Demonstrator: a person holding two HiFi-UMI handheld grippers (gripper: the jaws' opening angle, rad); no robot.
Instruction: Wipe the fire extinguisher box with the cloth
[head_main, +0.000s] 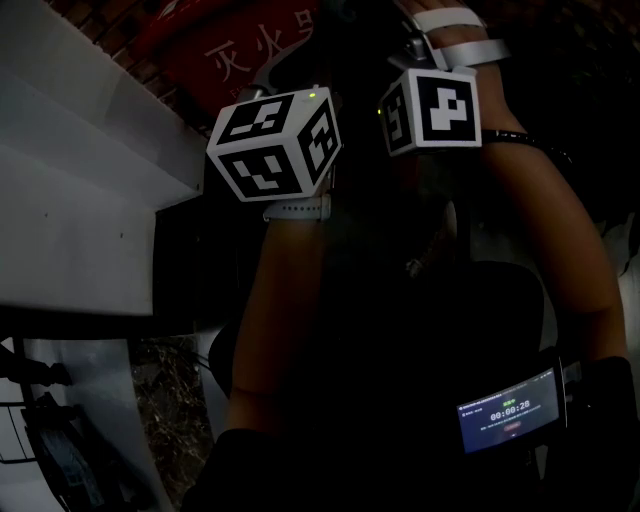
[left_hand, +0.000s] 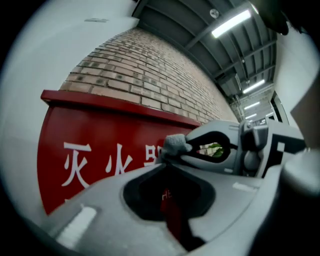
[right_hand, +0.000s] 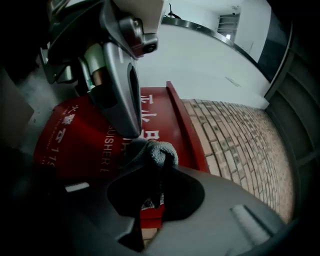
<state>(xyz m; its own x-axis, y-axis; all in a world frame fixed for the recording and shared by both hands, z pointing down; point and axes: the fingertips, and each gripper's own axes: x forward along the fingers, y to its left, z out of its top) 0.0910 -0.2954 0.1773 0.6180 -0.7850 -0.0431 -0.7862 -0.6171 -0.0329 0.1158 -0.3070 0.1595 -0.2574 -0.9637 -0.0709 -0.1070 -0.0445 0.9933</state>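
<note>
Right gripper view: red fire extinguisher box (right_hand: 75, 140) just ahead, set against the brick wall (right_hand: 235, 145).
Grey cloth (right_hand: 152, 150) sits bunched before the box's front, pinched in my right hand-held gripper (right_hand: 154, 172), whose jaws are closed on it; my left hand-held gripper (left_hand: 169, 172) alongside is closed to a slit, holding nothing.

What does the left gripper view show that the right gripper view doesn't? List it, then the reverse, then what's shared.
Left gripper view only: lit ceiling strip lights and the right hand-held gripper from outside. Right gripper view only: the left hand-held gripper from outside. Both: the red metal fire extinguisher box, the tan brick wall and the grey knitted cloth clamped in the right hand-held gripper's jaws.
</note>
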